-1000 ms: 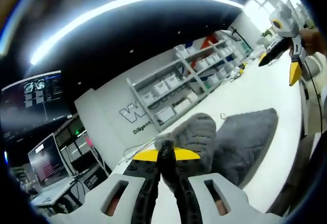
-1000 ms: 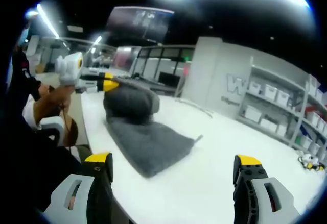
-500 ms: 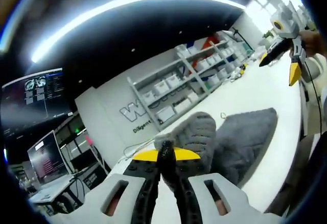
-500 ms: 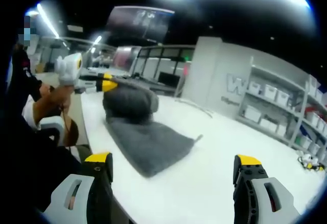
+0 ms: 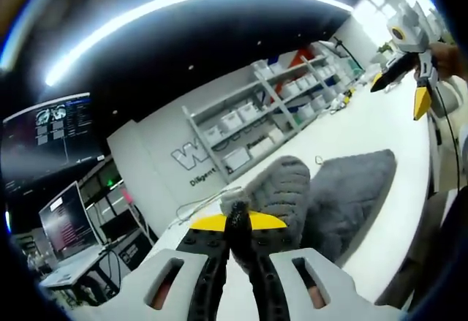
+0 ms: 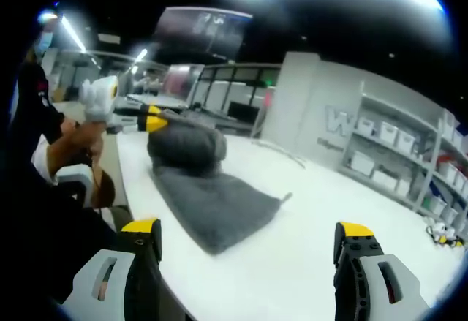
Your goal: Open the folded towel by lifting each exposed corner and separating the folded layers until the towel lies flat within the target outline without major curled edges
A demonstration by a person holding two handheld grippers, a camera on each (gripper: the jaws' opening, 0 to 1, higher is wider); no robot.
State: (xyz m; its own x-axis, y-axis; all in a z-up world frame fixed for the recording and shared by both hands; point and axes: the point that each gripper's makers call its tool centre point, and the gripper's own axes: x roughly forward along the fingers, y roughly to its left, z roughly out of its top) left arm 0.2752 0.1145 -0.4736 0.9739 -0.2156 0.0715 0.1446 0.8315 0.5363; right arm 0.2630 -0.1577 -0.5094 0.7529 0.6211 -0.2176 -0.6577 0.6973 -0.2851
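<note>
A dark grey towel (image 6: 212, 200) lies on the white table (image 6: 314, 240), partly flat, with one end raised into a hump (image 6: 184, 148). My left gripper (image 5: 236, 222) is shut on that raised corner of the towel (image 5: 281, 189) and holds it above the table. In the right gripper view the left gripper (image 6: 150, 118) appears at the left in a person's hand, its yellow tips pinching the fabric. My right gripper (image 6: 248, 244) is open, hovering over the near table edge, apart from the towel. It also shows far right in the left gripper view (image 5: 409, 65).
White shelving with bins (image 6: 398, 153) stands behind the table against a grey wall. Monitors (image 5: 69, 226) and a desk sit at the left. A thin cable (image 6: 281, 156) lies on the table beyond the towel. A person's arm (image 6: 62, 145) is at the left.
The lifted end of the towel has shifted slightly with the left gripper. The right gripper has barely moved and stays open.
</note>
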